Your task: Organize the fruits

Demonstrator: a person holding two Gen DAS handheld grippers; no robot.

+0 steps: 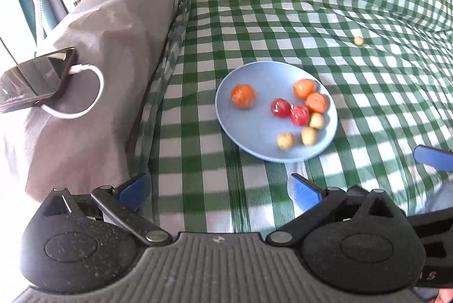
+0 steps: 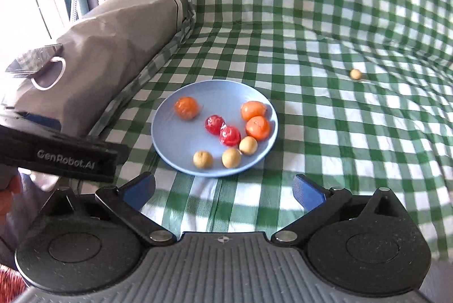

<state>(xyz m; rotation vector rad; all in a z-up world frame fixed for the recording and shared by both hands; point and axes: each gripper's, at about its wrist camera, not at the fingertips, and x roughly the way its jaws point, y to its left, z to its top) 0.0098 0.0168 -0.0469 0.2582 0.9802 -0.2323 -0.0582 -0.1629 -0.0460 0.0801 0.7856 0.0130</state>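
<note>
Currently the left gripper (image 1: pixel 219 189) sits at the bottom of its own view, blue-padded fingers (image 1: pixel 304 191) spread wide with nothing between them, held over the green-and-white checked cloth (image 1: pixel 283 6). The right gripper (image 2: pixel 223 189) is likewise at the bottom of its view, jaws spread apart and empty, over the same cloth.

Just beyond the fingertips in both views lies a blue plate (image 2: pixel 170 133), resting flat on the cloth, centre of frame. On the plate:
- three orange fruits: one orange fruit (image 2: pixel 186 107) alone toward the plate's left side, two (image 2: pixel 253 110) (image 2: pixel 257 127) touching each other at the right side;
- two red fruits (image 2: pixel 214 124) with a glossy look, touching, near the plate's middle;
- three small tan fruits (image 2: pixel 202 159) along the plate's near rim, one (image 2: pixel 248 145) just beside the lower orange fruit.

One stray tan fruit (image 2: pixel 355 74) lies on the cloth, well apart from the plate, right of centre in the upper half of the frame; in the left wrist view it shows at (image 1: pixel 358 40).

Left side of both frames: a grey covered bolster (image 1: pixel 99 48) runs along the cloth's edge. A dark phone (image 1: pixel 36 76) rests on it at mid-left, with a white cable (image 1: pixel 93 82) looping from its end.

The left gripper's body, with printed lettering, shows at the left edge of the right wrist view.
</note>
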